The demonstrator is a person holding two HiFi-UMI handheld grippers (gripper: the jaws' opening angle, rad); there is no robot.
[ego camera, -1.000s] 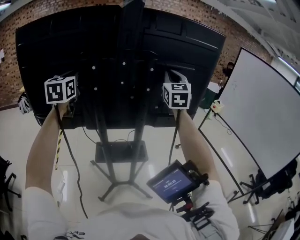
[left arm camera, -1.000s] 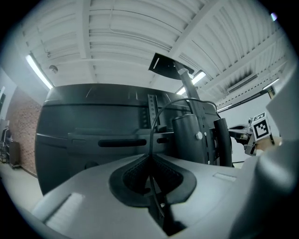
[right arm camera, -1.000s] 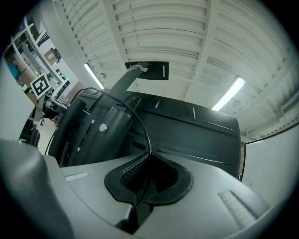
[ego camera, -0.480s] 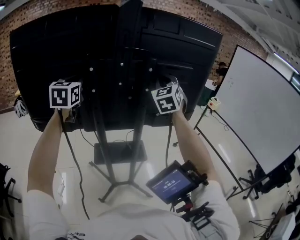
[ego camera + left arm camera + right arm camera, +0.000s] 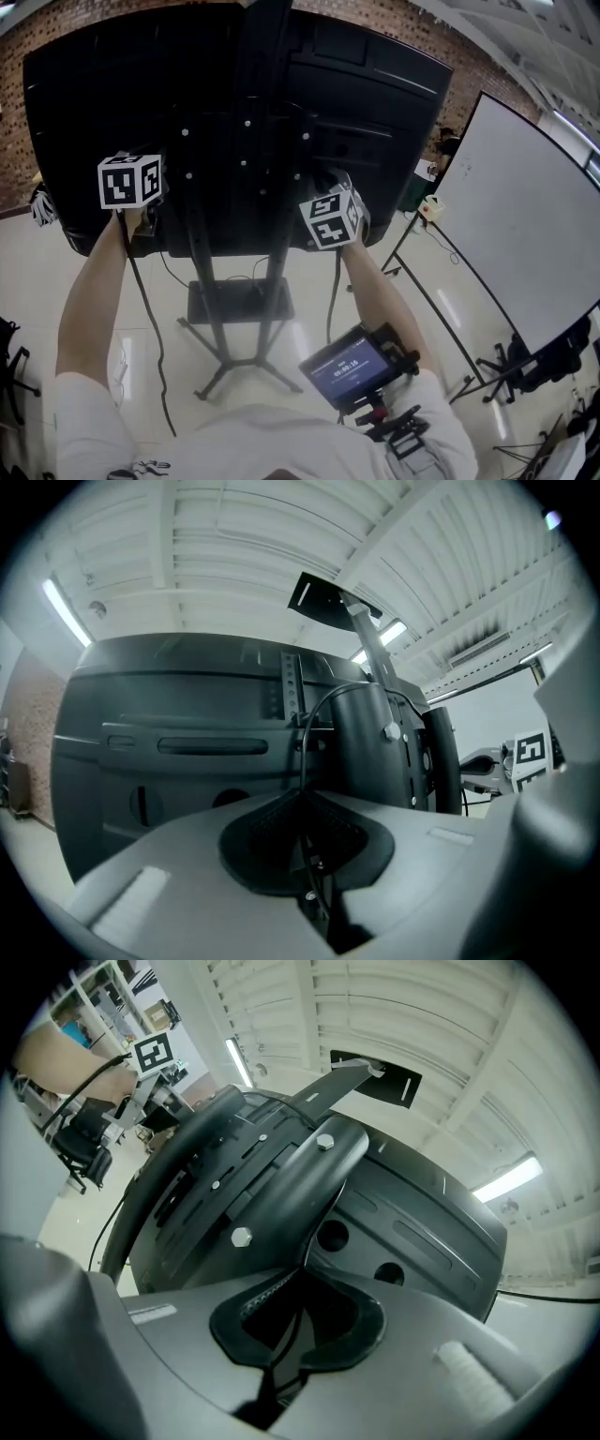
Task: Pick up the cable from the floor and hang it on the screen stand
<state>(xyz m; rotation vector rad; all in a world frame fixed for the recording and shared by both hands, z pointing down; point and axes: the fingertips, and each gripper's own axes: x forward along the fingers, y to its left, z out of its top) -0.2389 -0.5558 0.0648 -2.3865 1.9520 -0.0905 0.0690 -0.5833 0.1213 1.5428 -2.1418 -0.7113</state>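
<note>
The cable (image 5: 150, 323) is thin and black, and you hold it at two places. In the head view one run hangs almost straight down from your left tool (image 5: 302, 794) toward the floor (image 5: 37, 272), passes left of the foot of the screen stand (image 5: 211, 314), and goes out of sight behind your shirt. A second, shorter run hangs the same way below your right tool (image 5: 300, 1274). In the left gripper view the cable comes up out of the pinch, climbs, then bends over to the right toward the stand's upright column. In the right gripper view only a fine line of it shows at the pinch, against the column's edge. By count you have one cable, two tools, one screen, one stand and one whiteboard. Both tools are closed on the cable, their pads pressed together with only the cord between them. They sit close against the dark back of the screen (image 5: 94, 112), the left tool to the left of the column and the right tool just to its right. The whiteboard (image 5: 525, 225) stands off to your right, a small device (image 5: 349, 367) with a lit display sits at your chest, and a brick wall (image 5: 394, 19) shows above the screen.
</note>
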